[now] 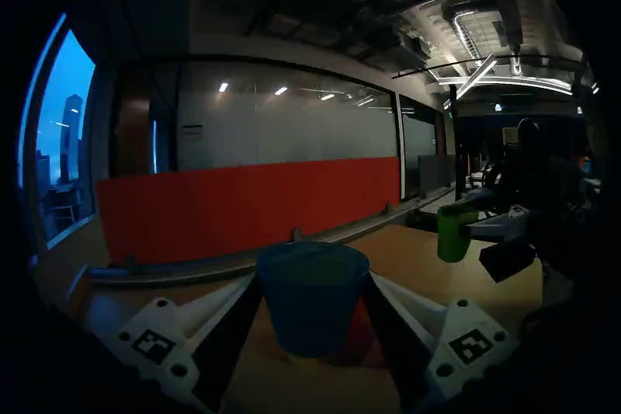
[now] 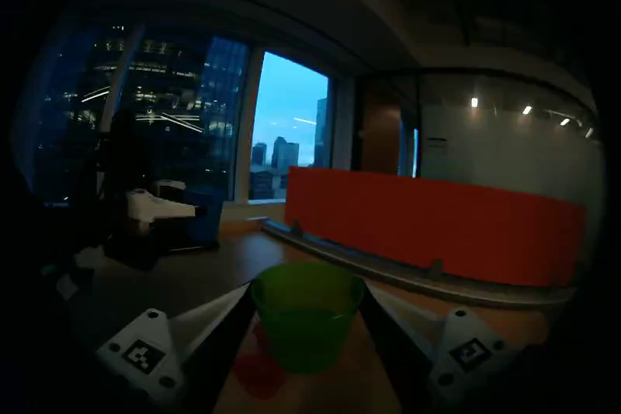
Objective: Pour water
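Two cups are in hand, both upright. On the left, the left gripper (image 1: 313,293) is clenched on a blue plastic cup (image 1: 313,313), one finger pressing each side, above the wooden table (image 1: 404,251). Farther right, the right gripper (image 2: 308,301) grasps a green plastic cup (image 2: 307,328) the same way. The cups are well apart, so pouring looks not yet begun. Next, one rim must come over the other, then tilt slowly. Which cup holds water is unclear.
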The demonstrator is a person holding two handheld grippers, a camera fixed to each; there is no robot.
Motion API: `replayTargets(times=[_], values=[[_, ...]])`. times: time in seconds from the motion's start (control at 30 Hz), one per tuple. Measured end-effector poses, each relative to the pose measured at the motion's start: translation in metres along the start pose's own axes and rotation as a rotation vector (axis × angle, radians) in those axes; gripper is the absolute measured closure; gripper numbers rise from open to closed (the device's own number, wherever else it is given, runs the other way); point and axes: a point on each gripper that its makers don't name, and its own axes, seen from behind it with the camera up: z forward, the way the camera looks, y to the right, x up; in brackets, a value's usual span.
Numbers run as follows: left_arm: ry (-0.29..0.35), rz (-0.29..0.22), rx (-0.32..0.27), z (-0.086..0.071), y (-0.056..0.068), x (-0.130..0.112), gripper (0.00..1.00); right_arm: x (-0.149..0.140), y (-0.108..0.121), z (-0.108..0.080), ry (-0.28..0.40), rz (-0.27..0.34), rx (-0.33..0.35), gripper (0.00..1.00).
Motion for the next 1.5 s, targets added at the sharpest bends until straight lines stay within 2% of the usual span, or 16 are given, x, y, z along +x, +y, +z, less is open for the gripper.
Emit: replayTargets(times=[0.33,0.63,1.27,1.5], values=[[-0.039,-0.008,0.0,0.002,-0.005,-0.023,0.14,-0.01,0.018,-0.002,-0.024,0.013,-0.031,0.08],[-0.091,0.002,-0.011,0.004,-0.007,-0.049,0.13,-0.033,0.025,0.003,-0.083,0.022,-0.025,0.08],[-0.279,0.019,-0.051,0.013,-0.005,-0.129,0.13,-0.09,0.036,0.014,-0.24,0.026,0.006,0.07],[-0.349,0.028,-0.073,0.018,0.001,-0.159,0.13,-0.11,0.037,0.021,-0.289,0.032,0.023,0.06]])
